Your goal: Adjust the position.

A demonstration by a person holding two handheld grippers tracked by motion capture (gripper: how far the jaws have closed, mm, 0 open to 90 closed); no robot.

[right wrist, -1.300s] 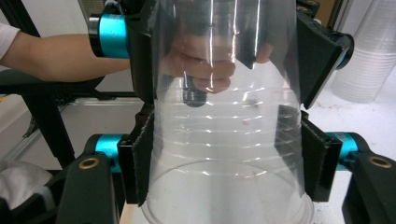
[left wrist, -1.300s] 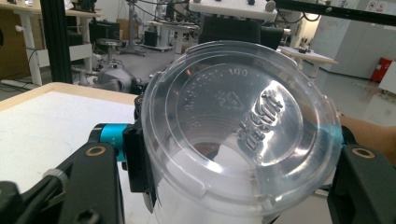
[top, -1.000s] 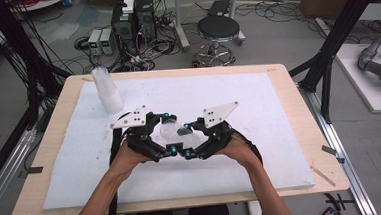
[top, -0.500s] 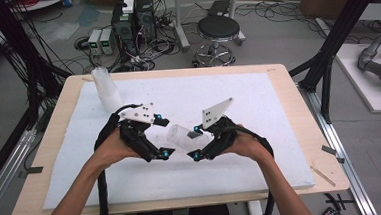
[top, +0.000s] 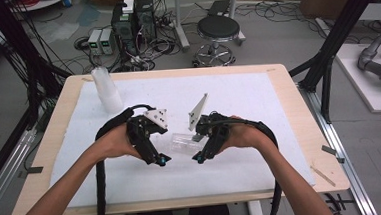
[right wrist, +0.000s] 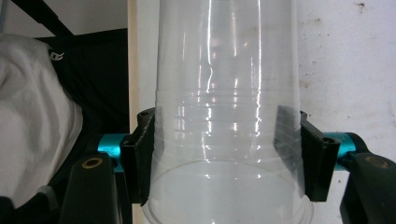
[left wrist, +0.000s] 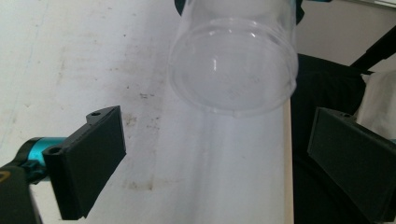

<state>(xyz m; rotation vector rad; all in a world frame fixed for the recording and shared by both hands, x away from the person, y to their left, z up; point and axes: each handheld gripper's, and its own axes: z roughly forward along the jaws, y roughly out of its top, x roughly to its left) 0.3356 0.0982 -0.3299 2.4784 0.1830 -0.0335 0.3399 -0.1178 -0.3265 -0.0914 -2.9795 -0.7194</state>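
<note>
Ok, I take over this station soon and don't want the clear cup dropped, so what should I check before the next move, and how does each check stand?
1. Right gripper shut on the clear cup: ok, both jaws press its ribbed band near the rim.
2. Left gripper free of the cup: ok, jaws stand wide open and the cup's base hangs ahead of them, untouched.
3. Cup empty: ok, nothing shows through its wall.
4. Cup undamaged: cannot tell, glare hides much of the wall.
5. Stack of cups out of the way: ok, it stands upright near the table's far left corner, apart from both hands.
</note>
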